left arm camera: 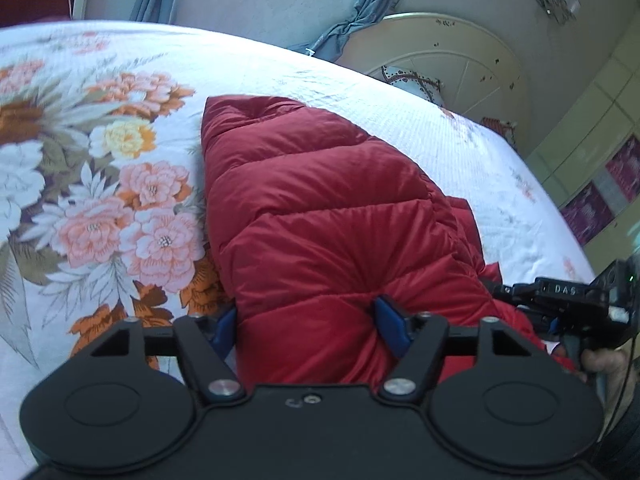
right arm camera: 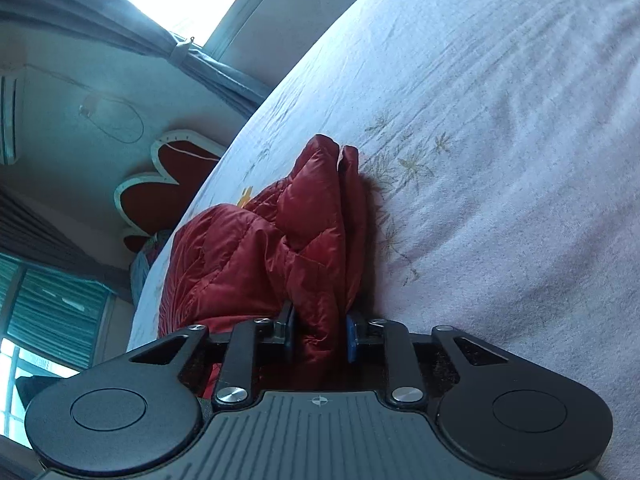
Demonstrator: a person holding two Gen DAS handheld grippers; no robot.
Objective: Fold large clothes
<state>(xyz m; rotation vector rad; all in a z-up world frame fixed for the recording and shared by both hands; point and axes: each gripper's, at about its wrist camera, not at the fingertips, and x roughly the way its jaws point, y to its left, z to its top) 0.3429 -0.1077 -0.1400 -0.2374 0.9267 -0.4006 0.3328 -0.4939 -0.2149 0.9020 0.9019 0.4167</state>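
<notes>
A red quilted down jacket [left arm camera: 316,208] lies folded lengthwise on the floral bedsheet [left arm camera: 120,168]. My left gripper [left arm camera: 308,326] is shut on the jacket's near edge, the puffy fabric bunched between its blue pads [left arm camera: 390,324]. My right gripper [right arm camera: 320,338] is shut on another part of the same jacket [right arm camera: 280,240], pinching a thick fold between its blue pads [right arm camera: 352,338]. The right gripper [left arm camera: 560,300] also shows at the right edge of the left wrist view, beside the jacket's lower right part.
The bed's white headboard [left arm camera: 460,60] stands at the far end with a patterned pillow [left arm camera: 416,80] against it. Grey curtains [left arm camera: 360,12] hang by the window. The plain sheet [right arm camera: 500,140] stretches to the right of the jacket.
</notes>
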